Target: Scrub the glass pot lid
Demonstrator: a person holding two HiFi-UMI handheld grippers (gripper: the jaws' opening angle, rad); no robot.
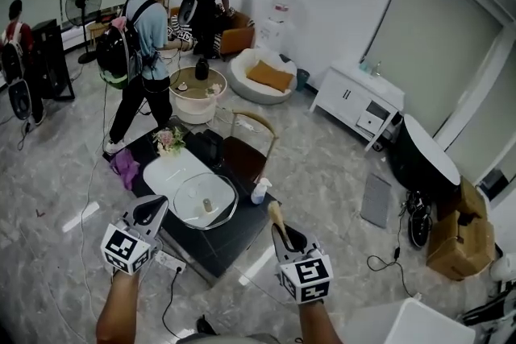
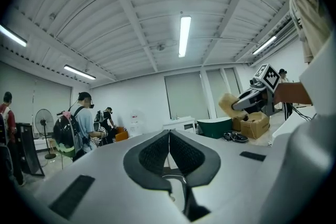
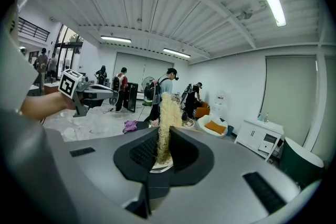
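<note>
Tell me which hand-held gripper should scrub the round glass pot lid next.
Right: the right hand-held gripper clamps a pale fibrous scrubber, while the left hand-held gripper is shut, empty, near the round glass pot lid.

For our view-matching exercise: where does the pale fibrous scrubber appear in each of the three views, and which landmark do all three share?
Head view: the fibrous scrubber is at lower centre, sticking out of the right hand-held gripper.
Left gripper view: the scrubber is right of centre, a tan lump at that gripper's tip.
Right gripper view: the scrubber stands upright at centre, clamped between the jaws.
Shared landmark: the white cabinet.
</note>
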